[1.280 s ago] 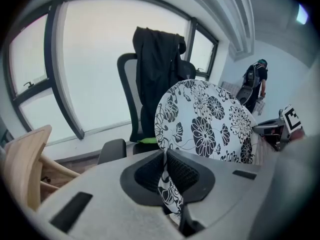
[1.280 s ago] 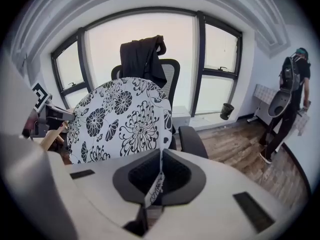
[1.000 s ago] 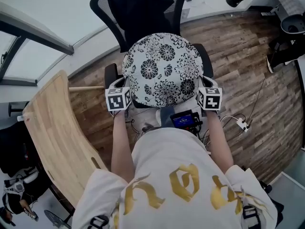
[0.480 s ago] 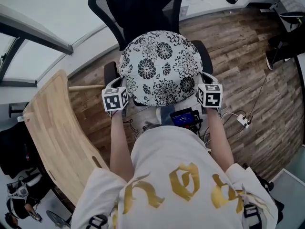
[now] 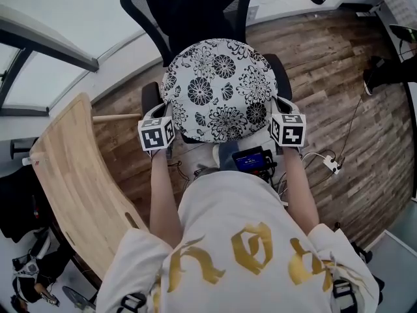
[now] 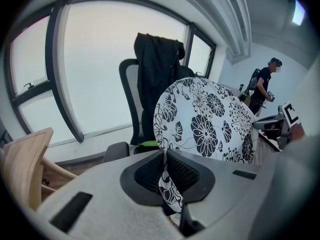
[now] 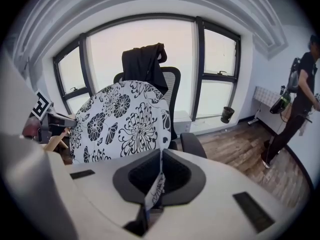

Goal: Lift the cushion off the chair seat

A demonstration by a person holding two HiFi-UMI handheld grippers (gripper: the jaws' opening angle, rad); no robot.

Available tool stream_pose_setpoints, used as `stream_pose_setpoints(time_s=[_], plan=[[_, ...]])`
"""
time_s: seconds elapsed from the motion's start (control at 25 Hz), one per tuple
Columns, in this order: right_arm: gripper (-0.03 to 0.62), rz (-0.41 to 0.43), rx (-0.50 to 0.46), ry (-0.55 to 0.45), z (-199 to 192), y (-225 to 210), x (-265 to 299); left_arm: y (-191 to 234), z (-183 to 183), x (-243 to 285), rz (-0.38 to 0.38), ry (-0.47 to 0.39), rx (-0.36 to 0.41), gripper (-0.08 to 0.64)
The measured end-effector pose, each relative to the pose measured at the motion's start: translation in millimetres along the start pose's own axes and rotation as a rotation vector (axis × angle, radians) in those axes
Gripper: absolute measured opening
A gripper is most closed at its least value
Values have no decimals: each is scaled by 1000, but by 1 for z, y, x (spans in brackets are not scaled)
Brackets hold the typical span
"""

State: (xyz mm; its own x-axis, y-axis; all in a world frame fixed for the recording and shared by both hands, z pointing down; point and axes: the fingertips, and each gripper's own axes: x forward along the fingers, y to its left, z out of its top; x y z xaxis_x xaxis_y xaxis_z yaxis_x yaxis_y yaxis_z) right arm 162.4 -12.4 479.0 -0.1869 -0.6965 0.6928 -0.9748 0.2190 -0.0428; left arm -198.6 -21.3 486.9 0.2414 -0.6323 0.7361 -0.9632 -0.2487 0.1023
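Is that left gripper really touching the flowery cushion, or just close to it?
Touching. The left gripper view shows the left gripper with its fingers closed on a fold of the cushion at its edge, with no gap.

- Daylight floods in through the windows [image 7: 145,49] ahead of my right tongs [image 7: 160,156]; the glass is blown out to flat white.
- Past my left tongs [image 6: 164,159] the same glare turns the jacket [image 6: 155,69] into a near-black shape without detail.
- Both tongs views are fisheye: frames bow, and the corners fall off into black.
- Right at the lens the tongs' grey bodies are soft and unfocused; the cushion [image 6: 210,119] print beyond them is crisp.
- From my head the light is even and soft, with faint shadows on the floor [image 5: 339,77] right of my right tongs and boards curving toward the edges.
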Motion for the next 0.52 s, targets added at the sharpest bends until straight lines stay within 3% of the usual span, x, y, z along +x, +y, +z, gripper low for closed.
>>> stream_pose_setpoints(time_s=[0.52], plan=[[16,0,4,38,-6,2,10,2,5,5,-1,-6,-3,25]])
